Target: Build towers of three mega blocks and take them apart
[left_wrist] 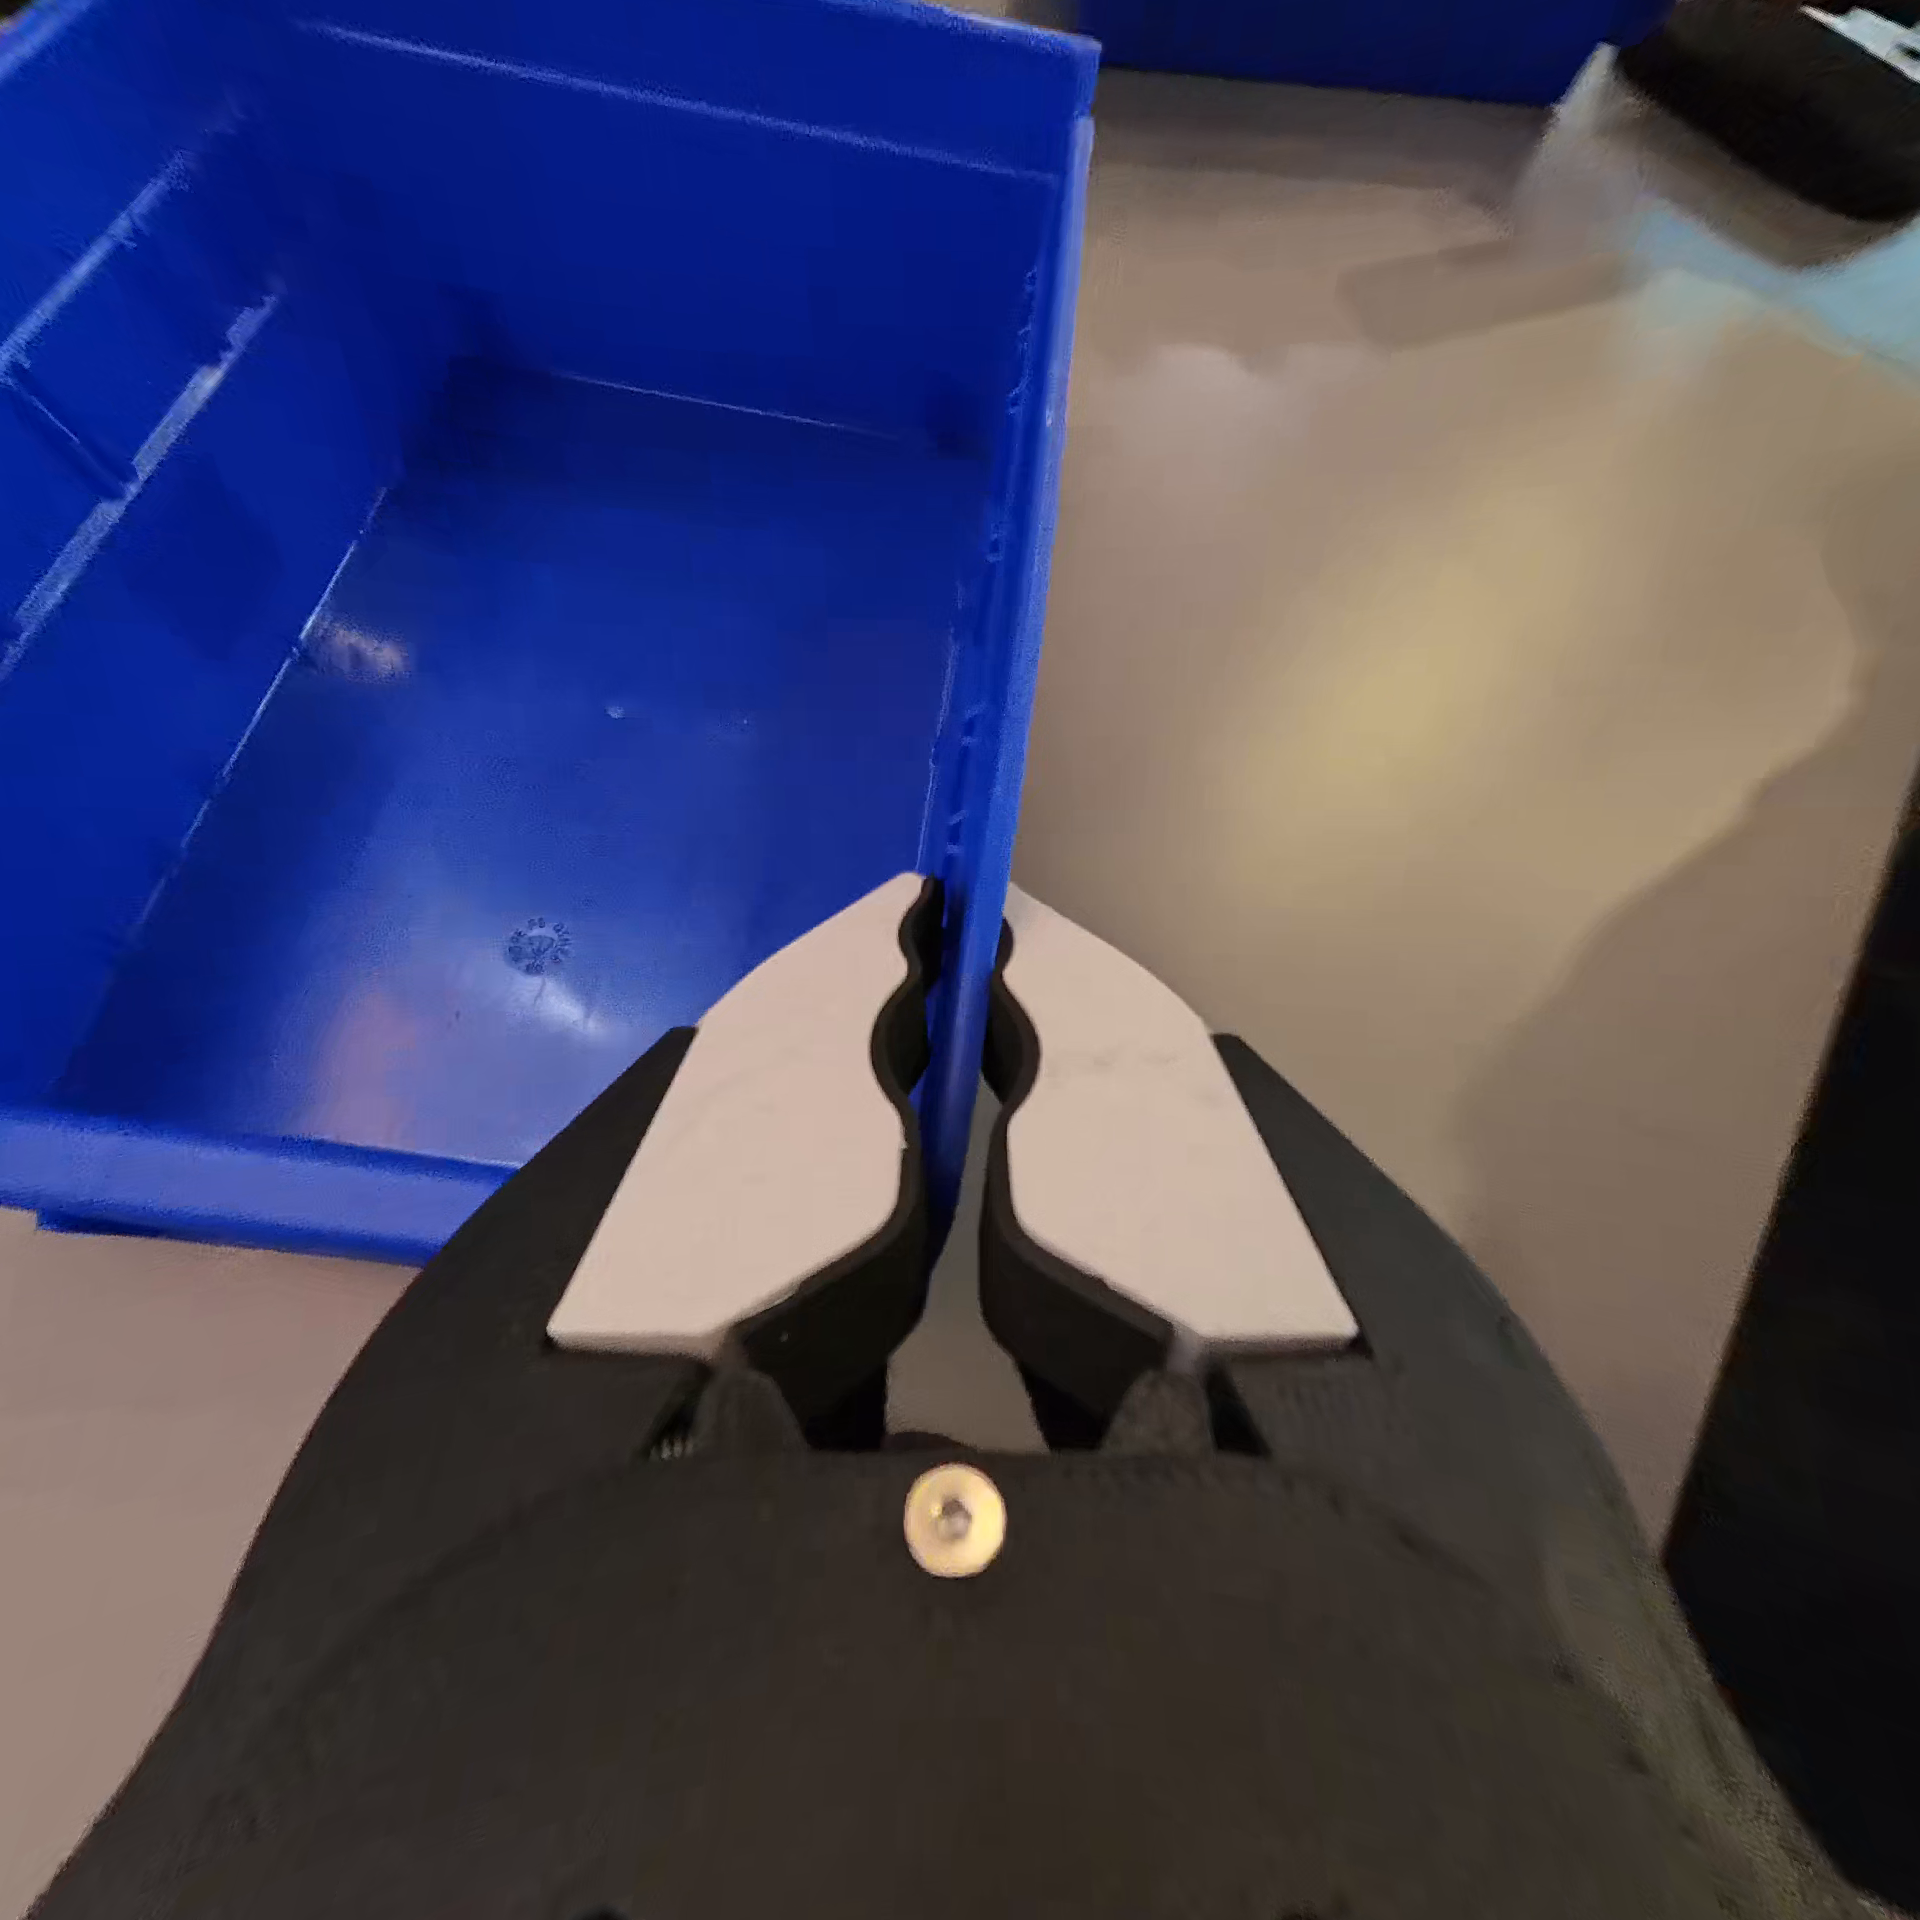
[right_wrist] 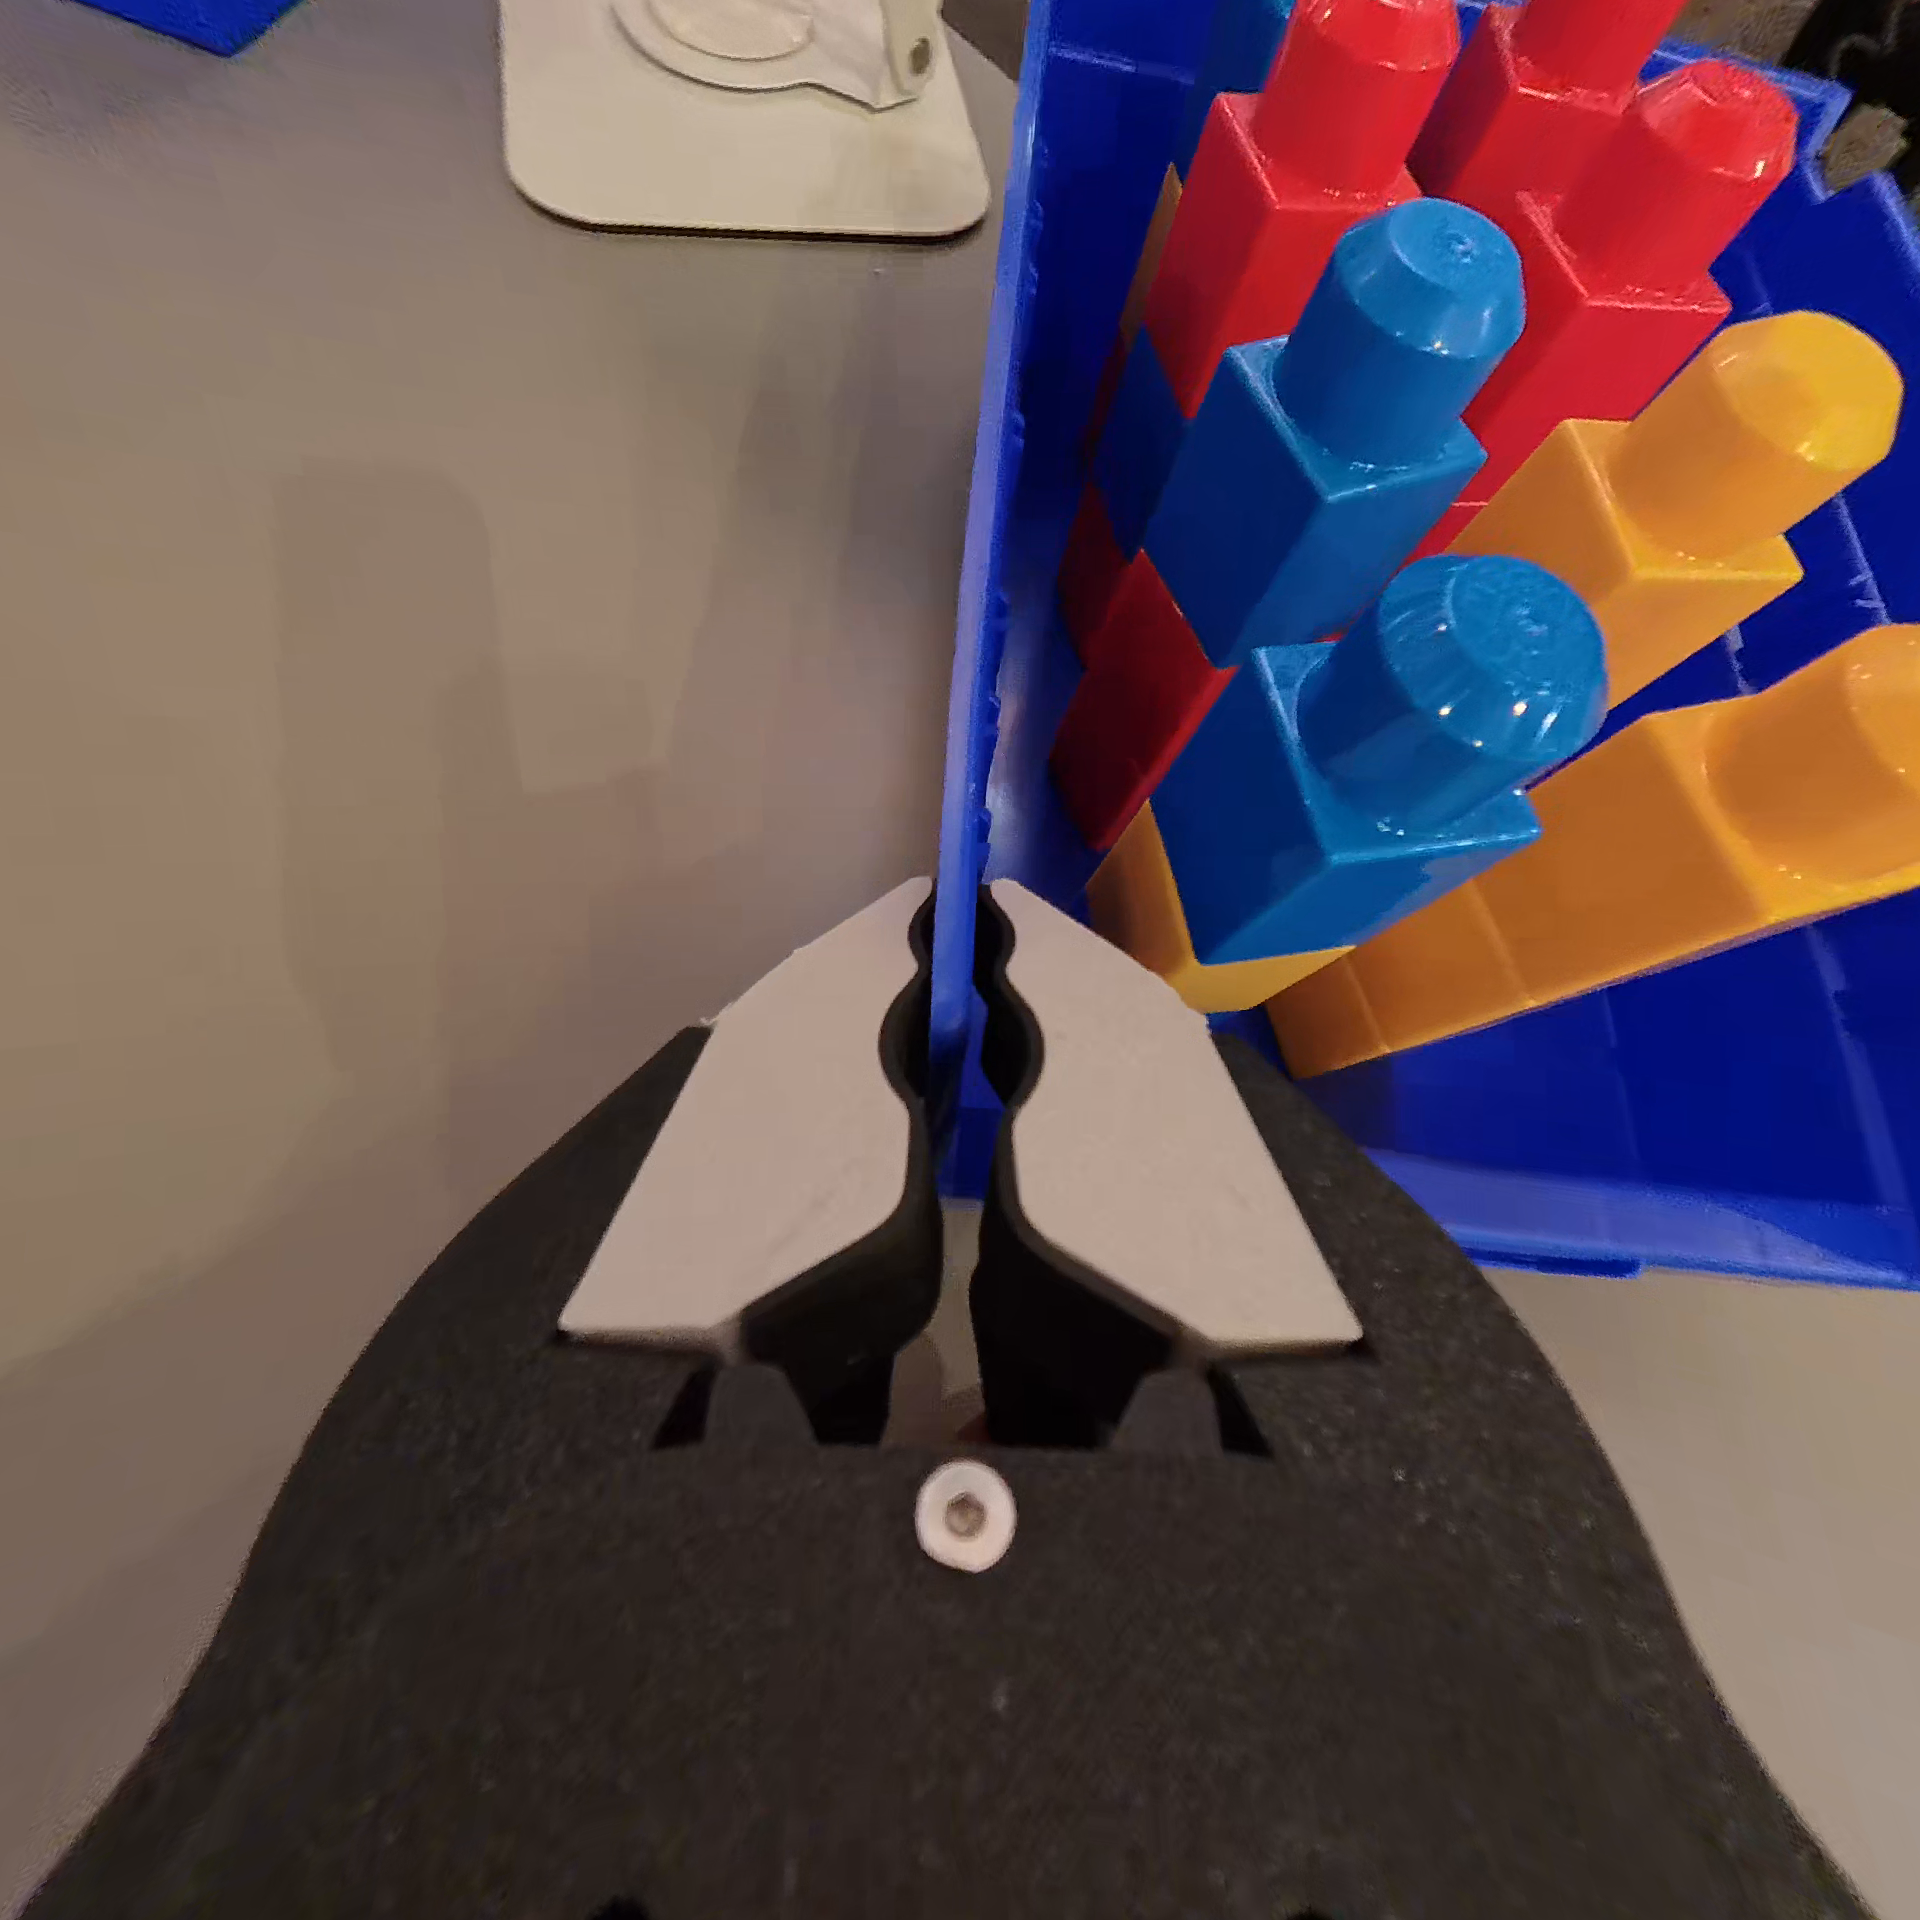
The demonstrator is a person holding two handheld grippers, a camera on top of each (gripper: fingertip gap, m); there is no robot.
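Left gripper (left_wrist: 964,904): black body, grey finger plates, silver screw near its base; fingers closed on the right-hand wall of the blue bin, one finger inside the wall, one outside.

Blue bin (left_wrist: 1023,582): open-topped plastic, left half of the view, standing on the table; floor bare and glossy, ribs along its left wall.

Table (left_wrist: 1455,675): grey-tan, smooth, with soft light reflections to the right of the bin.

Second blue item (left_wrist: 1351,36): far edge, only partly in view.

Black object (left_wrist: 1787,114): far right corner, blurred.

Dark upright shape (left_wrist: 1839,1455): near right edge, unidentifiable.
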